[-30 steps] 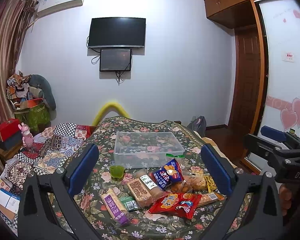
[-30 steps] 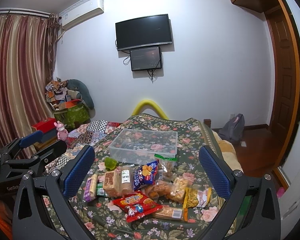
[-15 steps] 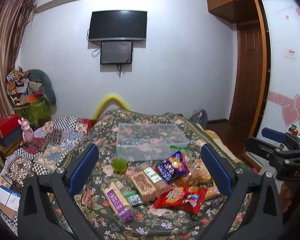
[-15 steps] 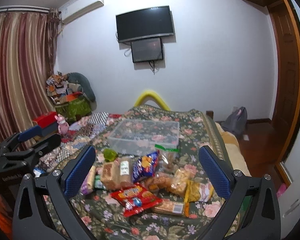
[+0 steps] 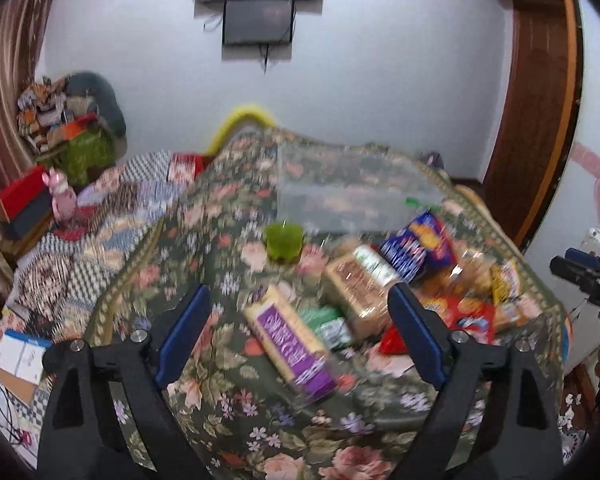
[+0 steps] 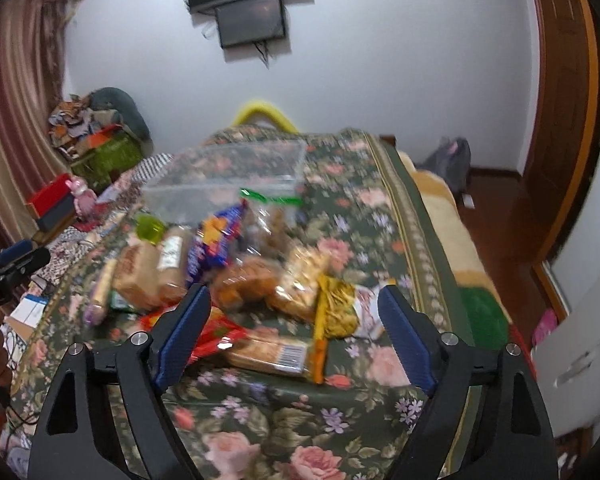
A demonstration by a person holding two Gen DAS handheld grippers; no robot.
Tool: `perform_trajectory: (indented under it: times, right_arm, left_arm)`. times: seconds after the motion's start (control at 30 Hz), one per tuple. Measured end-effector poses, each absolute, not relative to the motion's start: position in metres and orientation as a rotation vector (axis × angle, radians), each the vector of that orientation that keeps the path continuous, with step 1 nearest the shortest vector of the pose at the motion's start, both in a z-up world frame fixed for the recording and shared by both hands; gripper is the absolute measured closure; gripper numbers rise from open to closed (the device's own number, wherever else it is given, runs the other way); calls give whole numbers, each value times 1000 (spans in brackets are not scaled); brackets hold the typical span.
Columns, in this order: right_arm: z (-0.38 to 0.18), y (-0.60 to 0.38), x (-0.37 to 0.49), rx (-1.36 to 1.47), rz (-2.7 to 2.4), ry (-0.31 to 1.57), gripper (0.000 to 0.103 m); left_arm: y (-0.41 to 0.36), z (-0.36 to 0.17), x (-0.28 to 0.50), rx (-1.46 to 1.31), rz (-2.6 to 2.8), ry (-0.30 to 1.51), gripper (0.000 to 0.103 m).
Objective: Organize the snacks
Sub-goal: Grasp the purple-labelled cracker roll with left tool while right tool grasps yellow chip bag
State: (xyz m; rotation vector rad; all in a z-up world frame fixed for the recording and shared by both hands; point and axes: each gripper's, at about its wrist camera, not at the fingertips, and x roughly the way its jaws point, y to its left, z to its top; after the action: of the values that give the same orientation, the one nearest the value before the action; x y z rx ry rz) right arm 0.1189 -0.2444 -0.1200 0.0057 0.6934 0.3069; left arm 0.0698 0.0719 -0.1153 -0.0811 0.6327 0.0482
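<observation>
A pile of snack packets lies on the floral cloth [image 5: 228,396]. In the left wrist view my left gripper [image 5: 300,336] is open and empty, low over a purple packet [image 5: 290,346], with a brown bread pack [image 5: 354,292] and a blue chip bag [image 5: 418,248] beyond. A clear plastic bin [image 5: 348,192] stands behind them. In the right wrist view my right gripper [image 6: 294,334] is open and empty above a wrapped biscuit bar [image 6: 270,354], a red packet [image 6: 208,338] and a yellow bag [image 6: 336,308]. The bin also shows in the right wrist view [image 6: 228,178].
A small green cup [image 5: 284,240] stands before the bin. A patchwork blanket [image 5: 100,232] lies left of the cloth. A wooden door [image 5: 532,92] is at the right. The cloth's right edge [image 6: 428,240] drops to the floor beside a grey bag [image 6: 452,160].
Both grippers have moved forward and down toward the snack pile, which now looks much larger and blurred. Both stay open.
</observation>
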Motion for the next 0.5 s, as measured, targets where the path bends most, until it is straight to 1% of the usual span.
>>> perform_trajectory:
  times: [0.13, 0.2, 0.27, 0.37, 0.5]
  right_arm:
    - [-137, -254, 136, 21, 278, 756, 25]
    - [-148, -259, 147, 23, 258, 788, 29]
    - [-155, -262, 155, 21, 243, 812, 31]
    - [-168, -267, 167, 13, 216, 846, 32]
    - [-182, -273, 181, 33, 218, 901, 32]
  left_arm:
    - [84, -145, 87, -122, 47, 723, 14]
    - [87, -157, 93, -132, 51, 754, 18]
    - [89, -169, 102, -137, 55, 786, 24]
    - [92, -181, 112, -148, 61, 822, 31]
    - [98, -195, 121, -164, 66, 847, 31]
